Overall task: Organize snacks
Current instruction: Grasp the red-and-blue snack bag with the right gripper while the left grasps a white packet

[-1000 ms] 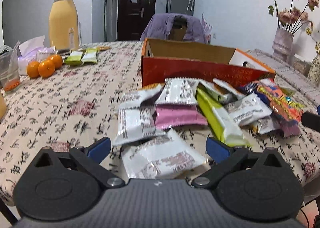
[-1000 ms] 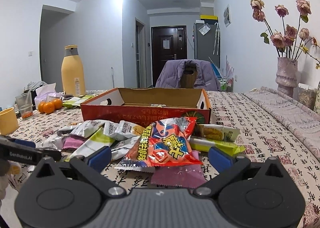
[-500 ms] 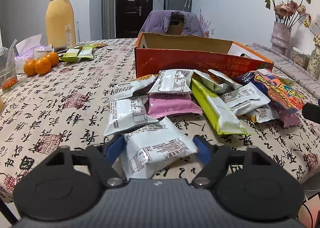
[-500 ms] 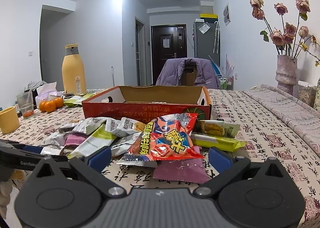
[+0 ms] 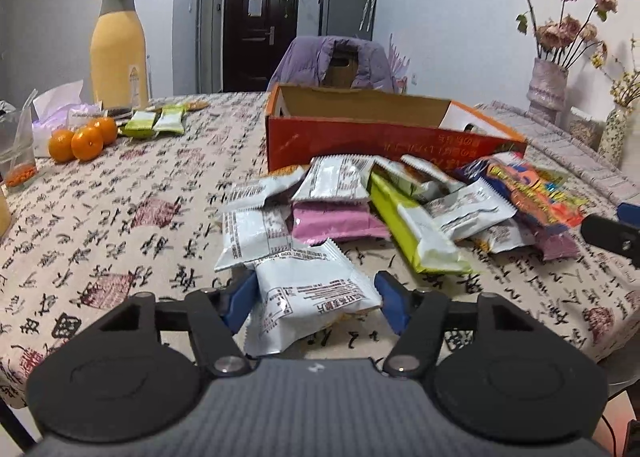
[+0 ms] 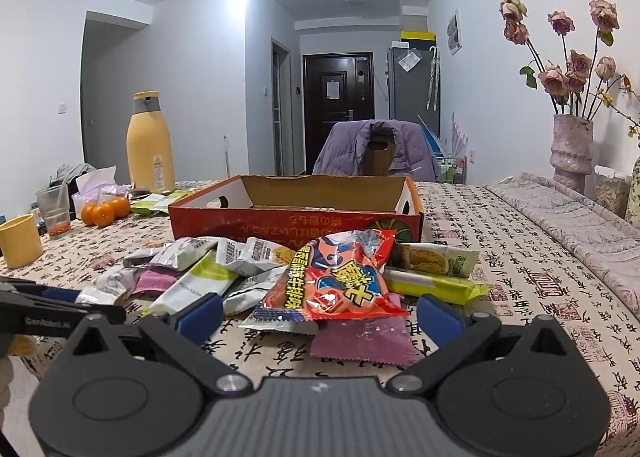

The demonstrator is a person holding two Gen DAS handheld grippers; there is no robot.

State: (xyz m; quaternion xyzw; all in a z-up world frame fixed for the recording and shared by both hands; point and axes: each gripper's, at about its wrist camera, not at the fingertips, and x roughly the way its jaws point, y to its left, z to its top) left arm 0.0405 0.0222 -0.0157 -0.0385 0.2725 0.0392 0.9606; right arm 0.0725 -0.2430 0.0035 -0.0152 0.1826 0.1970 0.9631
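Two grippers face you at the table's near edge. Your left gripper (image 5: 316,297) is clenched on the white snack packet (image 5: 310,293), pinched from both sides just short of the snack pile (image 5: 400,201). Your right gripper (image 6: 320,313) hangs released, fingers either side of the red chip bag (image 6: 336,281). Behind the pile stands the red cardboard box (image 5: 380,137), open-topped, mid-table.

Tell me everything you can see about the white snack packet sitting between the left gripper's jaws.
The white snack packet is a puffy, glossy pillow pouch with crimped serrated ends and small dark printed text, its back side facing up. It lies tilted between the left gripper jaws, whose blue pads press both its sides. Its far corner overlaps another white packet. It sits near the table's front edge, nearest of the pile; whether it is lifted is unclear.
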